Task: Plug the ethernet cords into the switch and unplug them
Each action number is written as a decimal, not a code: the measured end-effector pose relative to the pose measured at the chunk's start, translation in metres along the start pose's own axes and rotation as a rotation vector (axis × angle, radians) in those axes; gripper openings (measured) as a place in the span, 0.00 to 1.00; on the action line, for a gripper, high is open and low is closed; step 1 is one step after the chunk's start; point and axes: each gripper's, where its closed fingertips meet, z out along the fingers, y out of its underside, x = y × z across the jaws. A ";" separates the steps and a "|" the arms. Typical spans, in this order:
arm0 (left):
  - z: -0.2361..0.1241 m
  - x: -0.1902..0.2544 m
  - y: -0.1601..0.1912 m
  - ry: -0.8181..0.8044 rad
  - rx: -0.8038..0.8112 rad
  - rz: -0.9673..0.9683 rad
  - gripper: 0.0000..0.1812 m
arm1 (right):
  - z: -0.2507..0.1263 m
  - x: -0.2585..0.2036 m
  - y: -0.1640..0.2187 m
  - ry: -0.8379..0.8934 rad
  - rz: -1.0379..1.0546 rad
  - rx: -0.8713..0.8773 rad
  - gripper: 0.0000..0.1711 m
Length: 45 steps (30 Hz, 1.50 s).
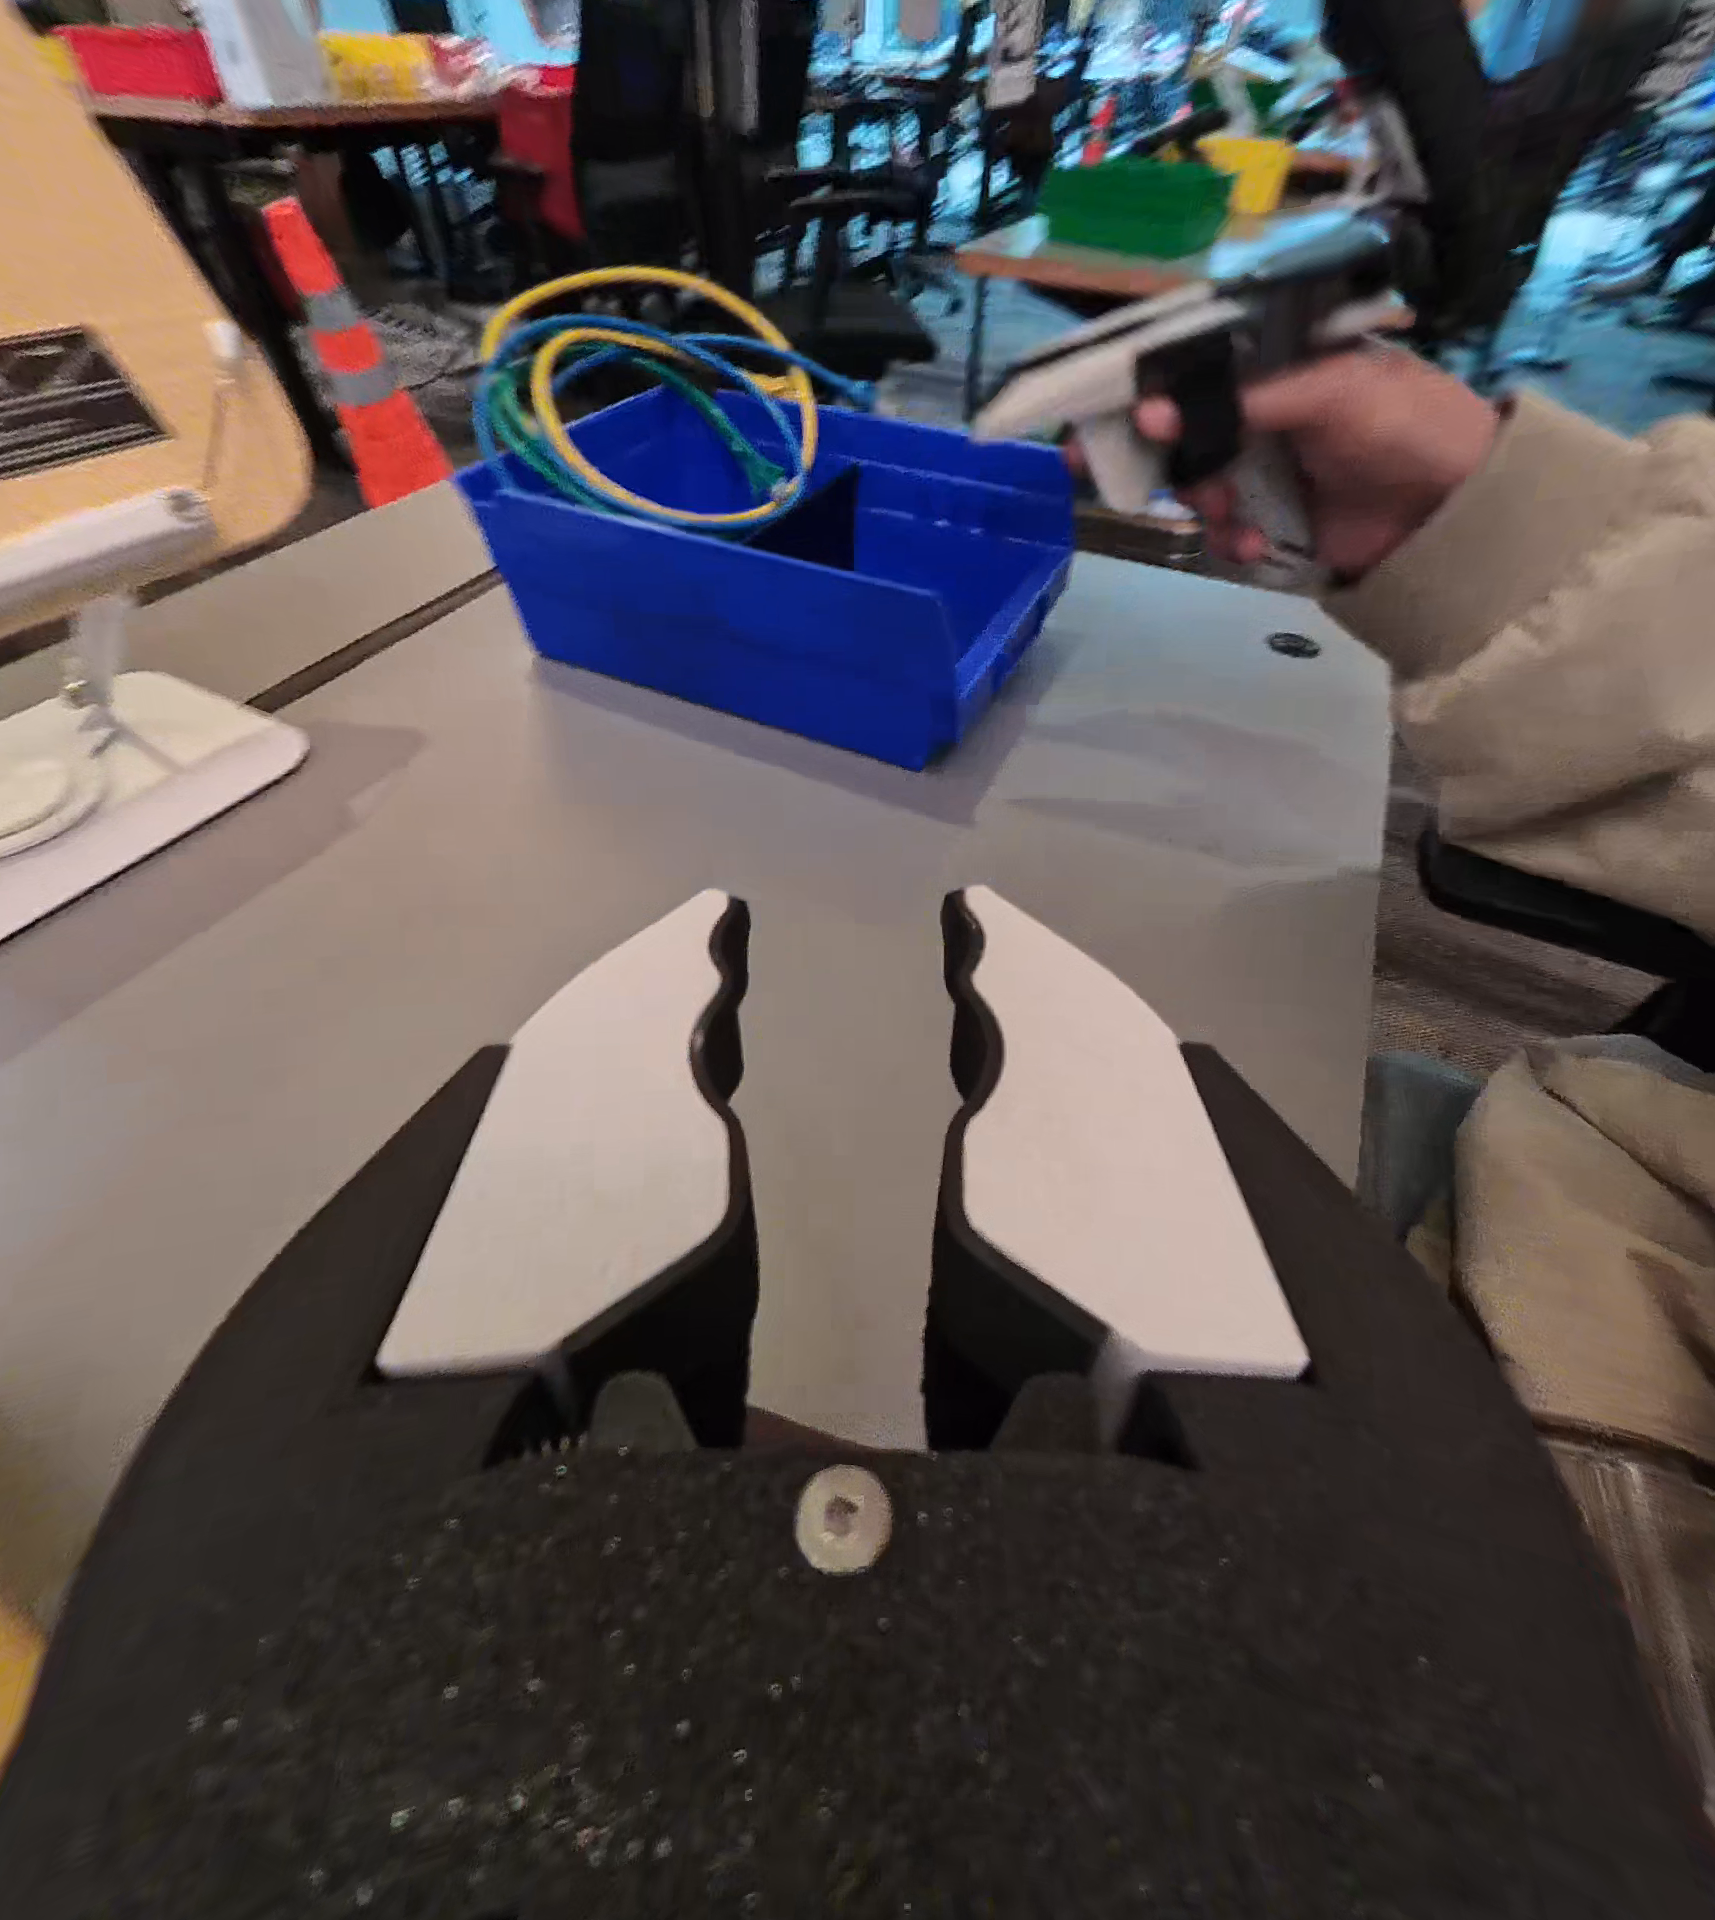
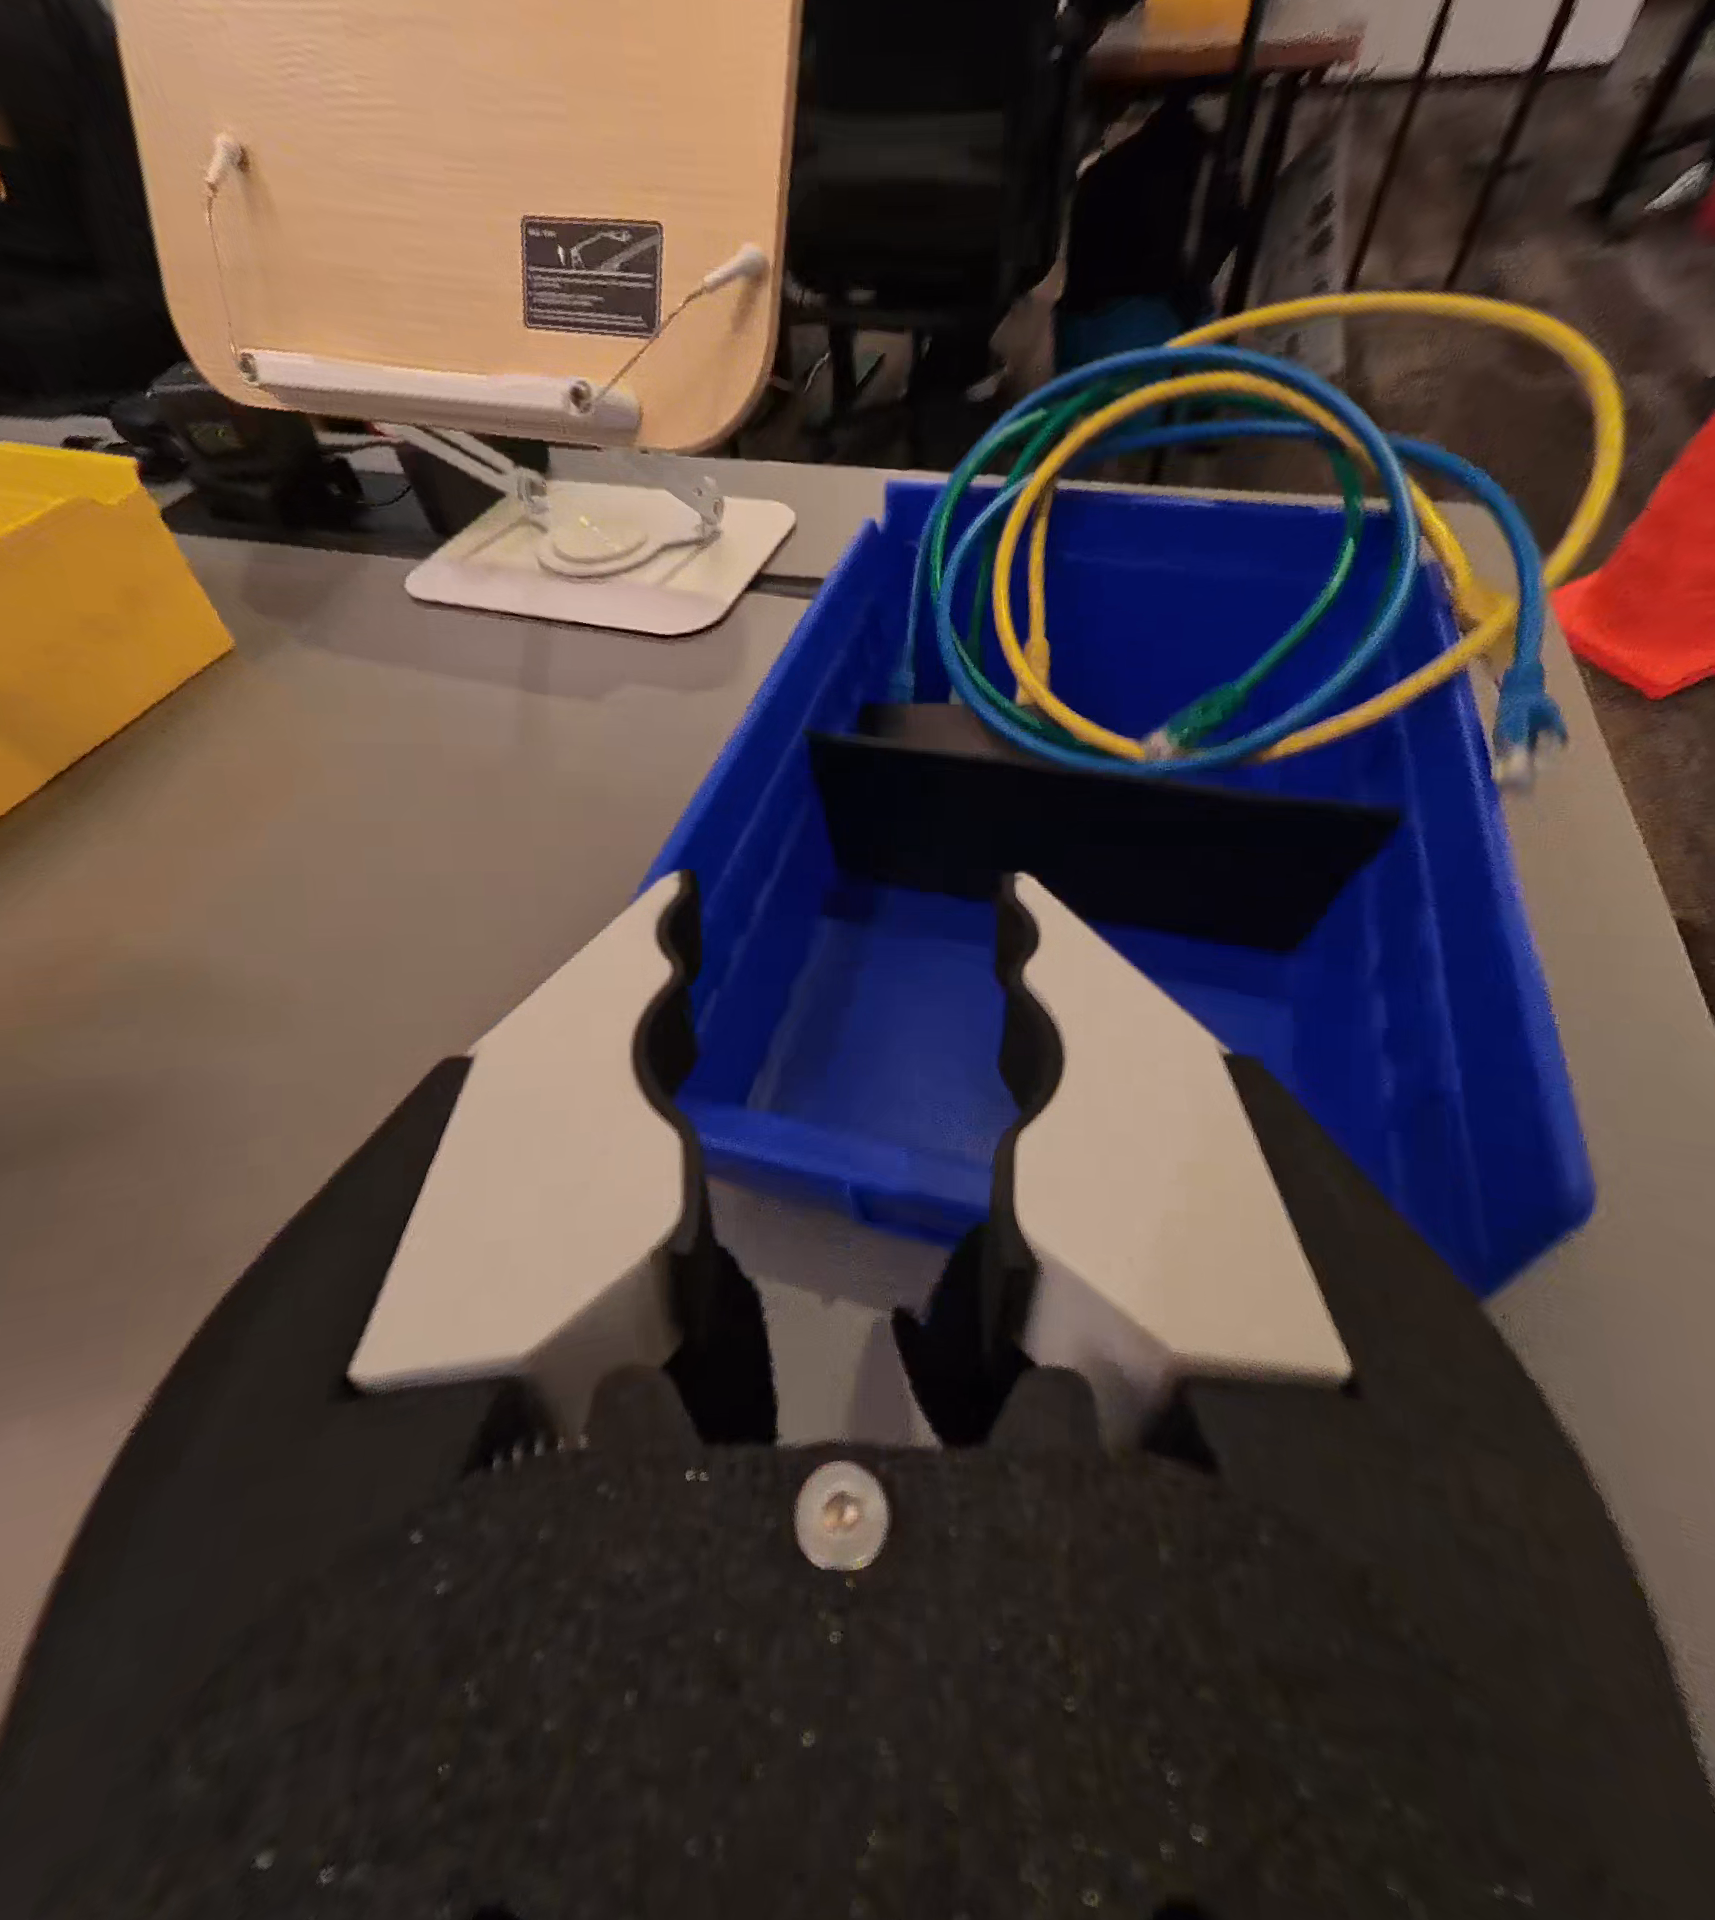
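Right gripper (image 2: 848, 904), fingers apart and empty, hangs at lower centre over the blue bin (image 2: 1455, 1039); tangled cords (image 2: 1185, 582) loop upper right and could snag together. Left gripper (image 1: 845, 914) also spread, empty.

A bin (image 2: 1455, 1039) is set on the table (image 2: 365, 883), toward its right edge. The bin is split by a divider (image 2: 1092, 842) into a near and a far compartment. The coiled cords (image 2: 1196, 561) are held in the far compartment, with loops raised above the rim and one plug (image 2: 1523, 717) hung over the right wall. A second bin (image 2: 32, 623) is placed at the table's left. A board on a stand (image 2: 604, 551) is set behind, left of the first bin. A cone (image 2: 1705, 551) is seen on the floor, right of the table.
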 end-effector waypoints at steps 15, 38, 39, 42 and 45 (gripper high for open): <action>-0.159 -0.093 0.101 -0.855 0.120 -0.276 0.14 | -0.024 0.034 0.061 0.163 0.085 0.135 0.32; -0.150 -0.091 0.121 -0.810 0.030 -0.331 0.15 | -0.025 0.034 0.066 0.192 0.031 0.099 0.32; -0.149 -0.091 0.121 -0.808 0.029 -0.332 0.15 | -0.025 0.034 0.066 0.192 0.029 0.101 0.32; -0.147 -0.090 0.122 -0.801 0.020 -0.334 0.15 | -0.026 0.036 0.066 0.194 0.029 0.099 0.32; -0.146 -0.090 0.123 -0.798 0.018 -0.337 0.15 | -0.026 0.038 0.066 0.194 0.032 0.097 0.32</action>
